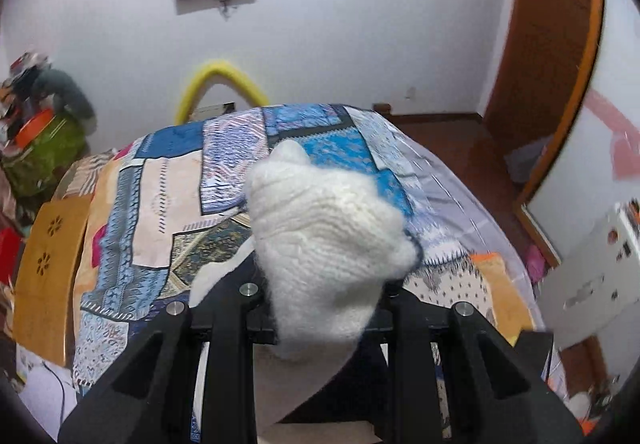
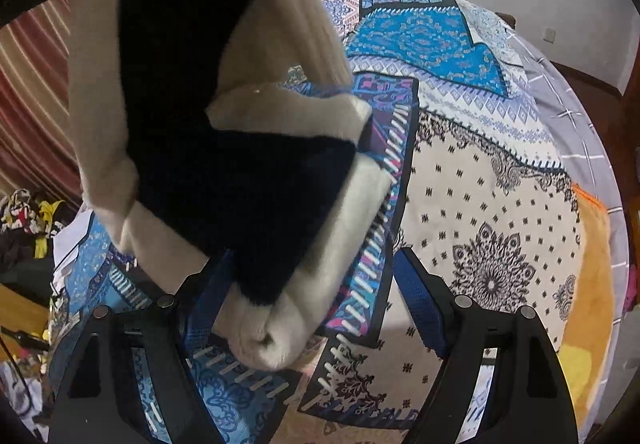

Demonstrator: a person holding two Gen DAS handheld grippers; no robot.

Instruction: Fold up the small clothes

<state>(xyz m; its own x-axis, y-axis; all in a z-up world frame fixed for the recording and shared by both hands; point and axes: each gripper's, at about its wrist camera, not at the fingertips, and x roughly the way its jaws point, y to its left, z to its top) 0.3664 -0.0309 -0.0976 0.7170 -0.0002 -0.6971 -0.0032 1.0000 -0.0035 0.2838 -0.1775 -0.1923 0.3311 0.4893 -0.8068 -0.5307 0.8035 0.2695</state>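
A patchwork bedspread (image 2: 480, 203) covers the bed, with open room toward its far edge. The left gripper (image 1: 320, 284) has its fingers narrowed on a cream-and-black knitted garment (image 1: 324, 236), lifted above the bed. The right gripper (image 2: 316, 308) stands wide, and the garment's bunched lower end hangs between its fingers, unpinched. Best to take that end squarely, then lay it flat on the clear middle.
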